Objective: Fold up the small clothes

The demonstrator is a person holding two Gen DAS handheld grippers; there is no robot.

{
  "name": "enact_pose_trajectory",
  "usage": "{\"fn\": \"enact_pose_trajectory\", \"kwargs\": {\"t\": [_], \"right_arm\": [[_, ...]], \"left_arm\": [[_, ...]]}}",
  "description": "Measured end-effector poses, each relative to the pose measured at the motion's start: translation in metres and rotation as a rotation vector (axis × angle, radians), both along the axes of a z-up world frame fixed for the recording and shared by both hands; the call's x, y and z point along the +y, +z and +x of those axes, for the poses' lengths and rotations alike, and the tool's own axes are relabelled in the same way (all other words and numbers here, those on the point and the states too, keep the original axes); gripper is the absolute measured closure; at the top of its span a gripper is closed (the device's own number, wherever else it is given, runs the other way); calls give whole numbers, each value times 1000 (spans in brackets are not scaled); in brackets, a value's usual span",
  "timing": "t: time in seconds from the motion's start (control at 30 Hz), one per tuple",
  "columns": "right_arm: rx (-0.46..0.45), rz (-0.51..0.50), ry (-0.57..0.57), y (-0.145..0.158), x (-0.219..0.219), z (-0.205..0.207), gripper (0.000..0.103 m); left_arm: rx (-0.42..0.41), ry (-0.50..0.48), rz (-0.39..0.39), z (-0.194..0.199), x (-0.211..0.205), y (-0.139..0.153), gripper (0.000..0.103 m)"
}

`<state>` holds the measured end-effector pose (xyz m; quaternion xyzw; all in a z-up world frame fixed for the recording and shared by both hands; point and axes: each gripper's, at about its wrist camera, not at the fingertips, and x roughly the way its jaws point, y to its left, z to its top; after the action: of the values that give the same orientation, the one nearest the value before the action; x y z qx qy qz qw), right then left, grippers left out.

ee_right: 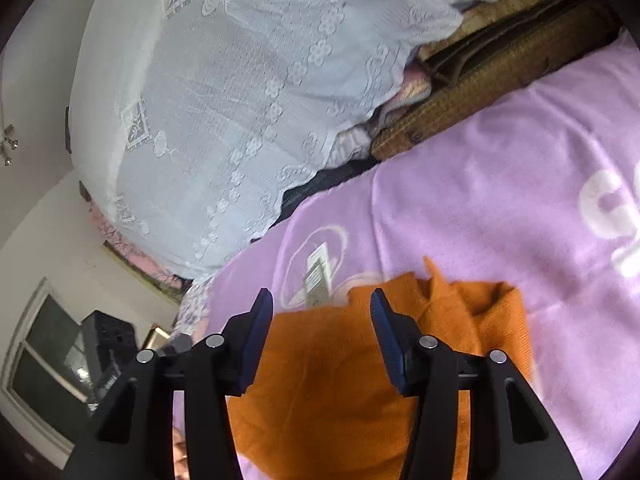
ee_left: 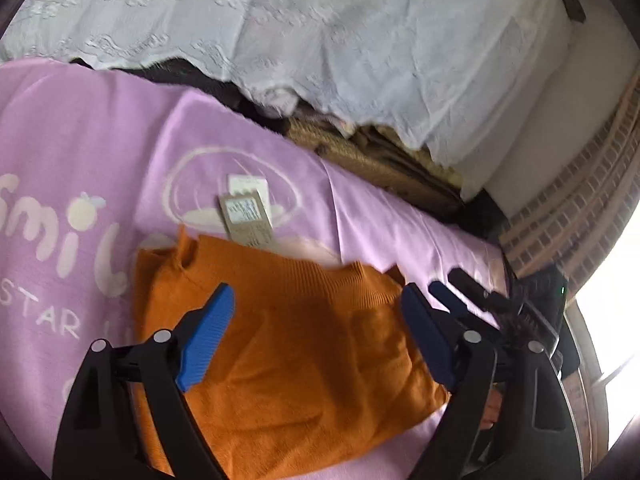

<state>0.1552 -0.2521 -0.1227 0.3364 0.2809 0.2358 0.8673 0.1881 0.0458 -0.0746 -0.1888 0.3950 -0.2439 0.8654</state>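
An orange knit garment (ee_left: 304, 340) lies folded on a purple blanket (ee_left: 80, 128) printed with white letters. A paper tag (ee_left: 248, 216) sticks out beyond its far edge. My left gripper (ee_left: 320, 296) hovers over the garment with its blue pads wide apart and nothing between them. In the right wrist view the same garment (ee_right: 320, 380) lies rumpled at its right corner, with the tag (ee_right: 318, 272) ahead on the blanket (ee_right: 500, 160). My right gripper (ee_right: 322, 300) stands open above the cloth, its pads gripping nothing. Its fingers (ee_left: 472, 286) show at the garment's right edge in the left wrist view.
A white lace cover (ee_left: 360, 40) drapes over bulky things behind the blanket. A brown woven mat (ee_left: 380, 160) lies along the blanket's far edge. A brick-patterned wall (ee_left: 580, 220) and bright window are at right. In the right wrist view a window (ee_right: 44, 360) sits lower left.
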Motion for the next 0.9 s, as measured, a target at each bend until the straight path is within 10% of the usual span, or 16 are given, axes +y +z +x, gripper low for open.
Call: {"fn": "enact_pose_trajectory", "kwargs": {"t": [0.23, 0.33, 0.63, 0.77, 0.9], "right_arm": [[90, -30, 92, -20, 46, 23, 61], [206, -112, -21, -53, 28, 36, 103], [204, -94, -216, -50, -29, -4, 97], [56, -199, -92, -17, 16, -32, 97], [100, -192, 116, -34, 62, -37, 97]], "left_arm": [[115, 77, 178, 39, -30, -44, 21], [130, 176, 321, 49, -24, -67, 27], [30, 221, 413, 7, -15, -49, 34], [-29, 138, 331, -24, -20, -32, 22], [11, 85, 332, -25, -34, -46, 14]]}}
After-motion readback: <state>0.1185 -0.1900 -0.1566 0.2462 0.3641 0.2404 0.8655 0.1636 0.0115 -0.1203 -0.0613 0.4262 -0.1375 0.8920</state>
